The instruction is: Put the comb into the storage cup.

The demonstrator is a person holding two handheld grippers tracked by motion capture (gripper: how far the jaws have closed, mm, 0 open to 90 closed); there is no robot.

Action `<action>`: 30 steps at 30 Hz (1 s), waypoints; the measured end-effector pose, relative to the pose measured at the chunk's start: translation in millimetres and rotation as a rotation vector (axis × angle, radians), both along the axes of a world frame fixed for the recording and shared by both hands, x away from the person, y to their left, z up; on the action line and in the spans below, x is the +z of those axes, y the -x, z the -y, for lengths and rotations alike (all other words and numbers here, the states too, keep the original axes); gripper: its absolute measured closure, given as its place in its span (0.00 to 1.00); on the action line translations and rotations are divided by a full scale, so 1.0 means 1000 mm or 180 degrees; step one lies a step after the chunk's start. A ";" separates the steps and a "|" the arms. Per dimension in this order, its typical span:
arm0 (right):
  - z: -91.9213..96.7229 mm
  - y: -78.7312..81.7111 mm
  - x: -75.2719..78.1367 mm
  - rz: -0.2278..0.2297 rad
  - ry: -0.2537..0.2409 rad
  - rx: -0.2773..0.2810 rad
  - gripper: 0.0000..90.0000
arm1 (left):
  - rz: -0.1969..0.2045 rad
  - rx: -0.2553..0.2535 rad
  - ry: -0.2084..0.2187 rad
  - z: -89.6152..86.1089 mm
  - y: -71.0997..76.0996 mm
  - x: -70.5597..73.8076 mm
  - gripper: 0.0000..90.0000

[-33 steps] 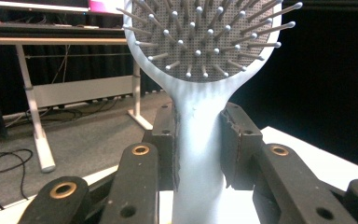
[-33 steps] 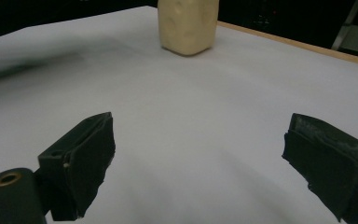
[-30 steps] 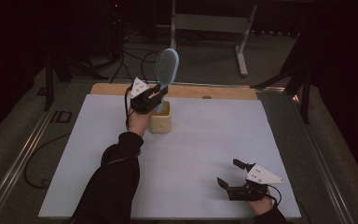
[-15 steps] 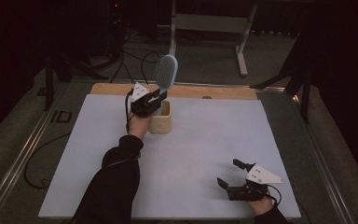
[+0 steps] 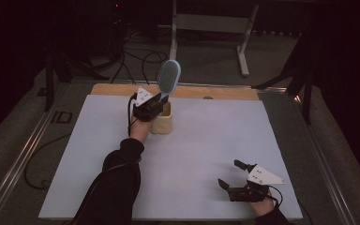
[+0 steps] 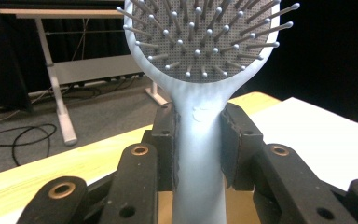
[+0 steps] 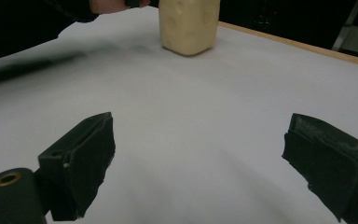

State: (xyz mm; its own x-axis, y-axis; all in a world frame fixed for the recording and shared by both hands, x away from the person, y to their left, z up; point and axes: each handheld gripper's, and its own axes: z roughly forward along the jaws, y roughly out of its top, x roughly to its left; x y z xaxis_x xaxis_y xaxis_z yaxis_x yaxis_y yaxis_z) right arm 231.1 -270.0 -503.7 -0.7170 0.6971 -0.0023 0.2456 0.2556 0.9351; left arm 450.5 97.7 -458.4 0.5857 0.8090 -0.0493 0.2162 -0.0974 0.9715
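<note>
A pale blue hairbrush (image 5: 168,78) stands nearly upright over a cream-coloured cup (image 5: 162,120) at the back of the white table (image 5: 215,136). My left gripper (image 5: 155,104) is shut on the brush's handle (image 6: 198,154), just above the cup's mouth; the bristled head (image 6: 205,37) points up. The handle's lower end reaches into the cup and is hidden. My right gripper (image 5: 230,174) rests near the table's front right edge, open, with nothing between its pads (image 7: 91,158). The cup (image 7: 189,25) stands far ahead of it.
A wooden strip (image 5: 215,92) borders the table's far edge. Beyond it are a dark floor with cables (image 5: 136,51) and a grey metal stand (image 5: 211,28). Metal rails (image 5: 23,154) run along the table's sides. The person's dark sleeve (image 5: 117,183) crosses the front left.
The left gripper has lowered the hairbrush and tipped it a little more upright over the cup. The right gripper has stayed where it was, open.
</note>
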 end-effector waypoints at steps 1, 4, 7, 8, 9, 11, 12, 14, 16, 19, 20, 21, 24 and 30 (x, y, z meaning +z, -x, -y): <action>0.000 0.000 0.000 0.0003 0.0008 0.0000 0.10 | -0.0001 0.0007 0.0003 0.000 0.000 -0.001 0.77; 0.000 0.000 0.000 0.0003 0.0011 0.0001 0.10 | 0.0009 0.0026 -0.0023 0.001 0.001 -0.002 0.77; 0.000 0.000 0.000 0.0000 0.0007 0.0002 0.10 | 0.0024 0.0007 -0.0032 0.001 0.002 -0.002 0.76; 0.000 0.000 0.000 -0.0003 0.0004 0.0002 0.10 | 0.0025 0.0012 -0.0002 0.001 0.003 -0.002 0.75; 0.000 0.000 0.000 -0.0002 0.0005 0.0001 0.10 | 0.0025 0.0005 0.0026 0.000 0.003 -0.001 0.68; 0.000 0.000 0.000 0.0000 0.0004 0.0001 0.10 | 0.0057 0.0001 0.0120 -0.002 0.005 0.001 0.48; 0.000 0.000 0.000 -0.0001 0.0005 0.0001 0.10 | 0.0048 -0.0018 0.0170 -0.004 0.005 0.003 0.40; 0.000 0.000 0.000 -0.0003 0.0011 0.0002 0.10 | 0.0013 -0.0108 0.0221 -0.005 0.006 0.006 0.25; 0.000 0.000 0.000 -0.0005 0.0005 0.0001 0.10 | 0.0020 -0.0205 0.0209 -0.006 0.007 0.008 0.15; -0.001 0.000 0.000 -0.0003 0.0014 0.0004 0.10 | -0.0018 -0.0297 0.0134 -0.006 0.007 0.009 0.05; -0.001 0.000 0.000 -0.0004 0.0015 0.0005 0.10 | 0.0003 -0.0304 0.0125 -0.007 0.008 0.009 0.02; -0.001 0.000 0.000 -0.0004 0.0015 0.0003 0.10 | -0.0009 -0.0306 0.0115 -0.007 0.009 0.010 0.02; -0.001 0.000 0.000 0.0001 0.0013 0.0004 0.10 | -0.0027 -0.0322 0.0092 -0.008 0.009 0.010 0.00; -0.001 0.000 0.000 -0.0003 0.0016 0.0001 0.10 | -0.0093 -0.0397 0.0029 -0.009 0.009 0.013 0.00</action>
